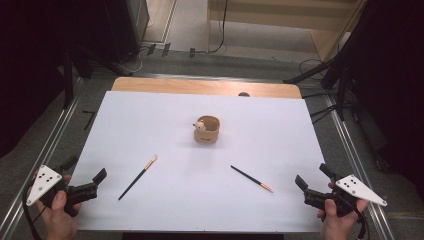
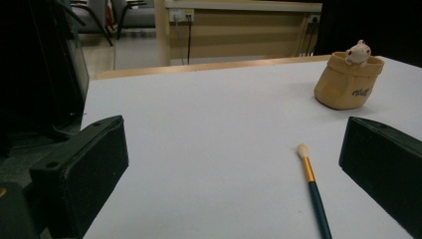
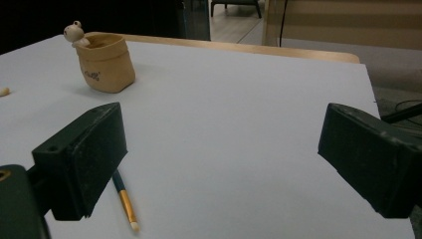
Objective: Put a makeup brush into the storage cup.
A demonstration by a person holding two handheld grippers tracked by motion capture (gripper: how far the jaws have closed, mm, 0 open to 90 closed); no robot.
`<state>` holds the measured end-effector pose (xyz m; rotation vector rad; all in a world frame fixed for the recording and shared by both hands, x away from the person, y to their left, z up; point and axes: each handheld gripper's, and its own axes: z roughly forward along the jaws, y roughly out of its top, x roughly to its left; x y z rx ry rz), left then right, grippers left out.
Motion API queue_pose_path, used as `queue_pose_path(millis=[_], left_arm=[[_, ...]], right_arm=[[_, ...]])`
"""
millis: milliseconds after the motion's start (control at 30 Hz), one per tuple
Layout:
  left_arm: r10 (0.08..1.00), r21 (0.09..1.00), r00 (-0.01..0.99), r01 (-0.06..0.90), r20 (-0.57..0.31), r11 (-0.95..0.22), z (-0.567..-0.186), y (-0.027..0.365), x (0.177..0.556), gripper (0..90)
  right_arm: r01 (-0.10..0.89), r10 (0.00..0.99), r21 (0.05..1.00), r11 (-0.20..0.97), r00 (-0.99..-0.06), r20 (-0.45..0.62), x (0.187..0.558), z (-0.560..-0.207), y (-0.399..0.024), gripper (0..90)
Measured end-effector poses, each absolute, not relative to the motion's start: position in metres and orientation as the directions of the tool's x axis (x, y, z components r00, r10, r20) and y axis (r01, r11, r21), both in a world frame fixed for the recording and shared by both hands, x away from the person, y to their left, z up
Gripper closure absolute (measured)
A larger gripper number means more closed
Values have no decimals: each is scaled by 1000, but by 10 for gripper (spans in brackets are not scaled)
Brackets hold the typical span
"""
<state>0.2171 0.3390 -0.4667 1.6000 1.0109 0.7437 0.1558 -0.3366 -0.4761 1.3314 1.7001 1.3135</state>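
I am holding the left gripper at the near left corner of the table, its fingers standing wide apart with nothing between them. The right gripper is sitting at the near right corner, its fingers also spread wide and gripping nothing.

Just ahead of the left fingers, a little toward the table's middle, the left brush is lying flat on the white sheet, its pale bristle tip pointing away from me and its dark handle running back toward the near edge. In the left gripper view it is lying between the two fingers, closer to the right-hand one, touching neither.

Ahead of the right fingers and inward, the right brush is lying flat too, its gold ferrule and tip pointing back toward the right gripper. In the right gripper view it is passing just beside the left-hand finger.

Farther out, well beyond both pairs of fingers and roughly midway between them, the tan holder is standing upright, with a small pale figurine perched on its rim.
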Motion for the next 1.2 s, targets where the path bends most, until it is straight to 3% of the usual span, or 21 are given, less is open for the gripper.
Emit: queue_pose_path(millis=[633, 1200], left_arm=[[898, 964, 439, 249, -29, -91, -468, 341, 216, 0], [894, 963, 448, 250, -23, -101, -470, 342, 216, 0]], right_arm=[[419, 944, 906, 62, -318, 82, 168, -466, -324, 80], [499, 917, 853, 154, -394, 65, 184, -460, -306, 124]])
